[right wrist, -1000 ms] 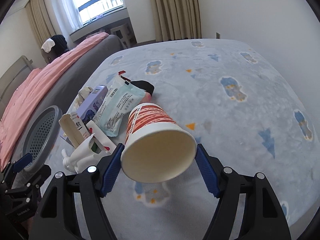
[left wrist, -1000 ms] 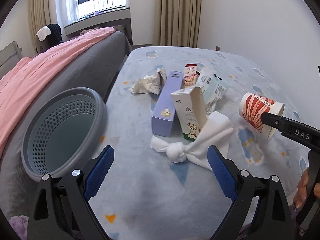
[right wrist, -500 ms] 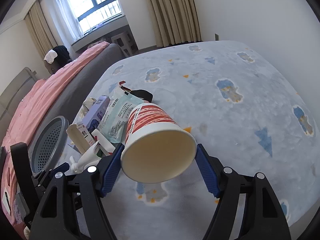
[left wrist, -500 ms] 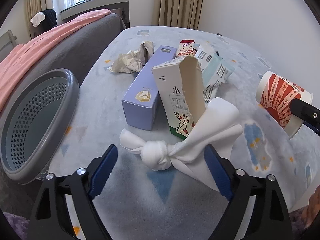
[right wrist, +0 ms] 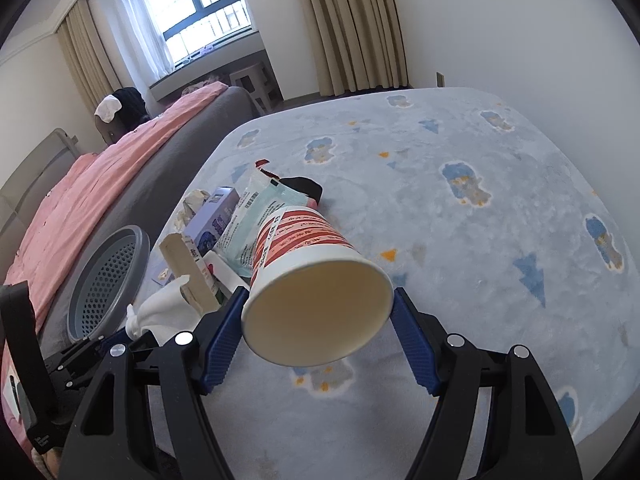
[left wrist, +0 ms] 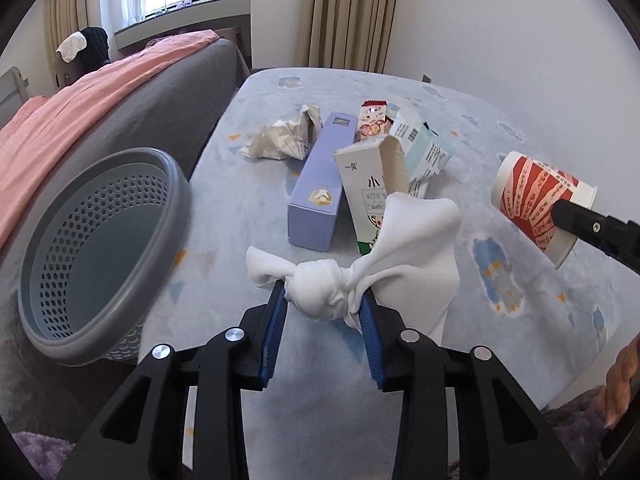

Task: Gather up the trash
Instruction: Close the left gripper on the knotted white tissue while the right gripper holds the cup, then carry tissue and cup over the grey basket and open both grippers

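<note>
1. Trash lies in a cluster on the pale blue patterned blanket [left wrist: 400,400], near its left edge; the blanket covers the whole work surface in both views.
2. Grey perforated basket [left wrist: 100,240] sits off the blanket's left edge, beside a grey bed with a pink cover [left wrist: 80,100]. Left view shows its hollow; right view shows only a sliver of rim [right wrist: 116,280].
3. Purple box [left wrist: 320,184] lies flat, long axis pointing away. Just right of it a white carton [left wrist: 368,192] stands with its flap open.
4. Pale green packet [left wrist: 424,152] sits behind the carton. A black item [right wrist: 304,188] beyond it shows only in the right view; possibly a sock, too small to tell.
5. Crumpled paper [left wrist: 284,140] rests left of the box's far end.
6. Red-and-white paper cup [right wrist: 316,288] is gripped by the right gripper [right wrist: 320,320], both blue pads against its wall near the rim, mouth toward the camera, off the blanket. Left view shows it side-on [left wrist: 540,204].
7. White knotted cloth [left wrist: 328,292] is pinched at its knot by the left gripper [left wrist: 324,308], pads closed on it; its tail drapes right, against the carton.
</note>
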`<state>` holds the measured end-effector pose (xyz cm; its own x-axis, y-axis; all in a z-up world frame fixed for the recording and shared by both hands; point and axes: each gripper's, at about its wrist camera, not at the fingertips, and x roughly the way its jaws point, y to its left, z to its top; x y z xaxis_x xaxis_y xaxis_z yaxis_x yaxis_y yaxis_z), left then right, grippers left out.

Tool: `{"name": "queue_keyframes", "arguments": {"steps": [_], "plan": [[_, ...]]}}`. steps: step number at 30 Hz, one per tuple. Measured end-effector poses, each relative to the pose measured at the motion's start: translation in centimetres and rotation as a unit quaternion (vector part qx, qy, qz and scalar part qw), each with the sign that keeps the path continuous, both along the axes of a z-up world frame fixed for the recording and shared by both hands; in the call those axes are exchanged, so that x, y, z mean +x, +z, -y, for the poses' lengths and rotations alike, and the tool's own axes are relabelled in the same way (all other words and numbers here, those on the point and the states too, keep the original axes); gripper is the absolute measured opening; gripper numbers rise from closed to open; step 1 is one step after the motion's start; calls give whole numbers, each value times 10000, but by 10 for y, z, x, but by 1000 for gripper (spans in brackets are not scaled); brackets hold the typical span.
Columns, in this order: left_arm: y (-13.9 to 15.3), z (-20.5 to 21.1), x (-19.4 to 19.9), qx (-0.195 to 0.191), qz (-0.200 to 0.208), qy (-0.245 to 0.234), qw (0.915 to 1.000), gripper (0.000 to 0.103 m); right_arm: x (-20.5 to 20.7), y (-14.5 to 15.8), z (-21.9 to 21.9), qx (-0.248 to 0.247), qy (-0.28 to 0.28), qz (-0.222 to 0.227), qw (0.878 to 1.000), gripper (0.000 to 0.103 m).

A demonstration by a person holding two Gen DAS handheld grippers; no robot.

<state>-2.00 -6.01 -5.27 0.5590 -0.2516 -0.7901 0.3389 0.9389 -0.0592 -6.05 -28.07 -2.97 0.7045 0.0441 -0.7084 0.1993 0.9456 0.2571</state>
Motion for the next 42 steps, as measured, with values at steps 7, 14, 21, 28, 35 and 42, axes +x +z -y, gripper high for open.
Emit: {"name": "queue_keyframes", "arguments": {"steps": [7,14,21,28,35,42], "plan": [[35,-57,4,135,318,442,9984,35,4,25,-54,-93,552,186,9983,70],[51,-129,29,451,502,1161,9909,35,45,45,-130,-53,1501,303,9882,70],[53,-186,57,567,480,1768,9814,35,105,39,-202,-103,2307,117,9729,70],[33,-218,78,488,203,2159,9750,35,146,25,-249,-389,2819,-31,9587,70],[21,-235,85,531,139,2404,9691,39,165,-2,-274,-373,3089,-267,9500,71],[14,-245,88,498,16,2540,9659,54,168,-9,-274,-388,3091,-276,9498,81]]}}
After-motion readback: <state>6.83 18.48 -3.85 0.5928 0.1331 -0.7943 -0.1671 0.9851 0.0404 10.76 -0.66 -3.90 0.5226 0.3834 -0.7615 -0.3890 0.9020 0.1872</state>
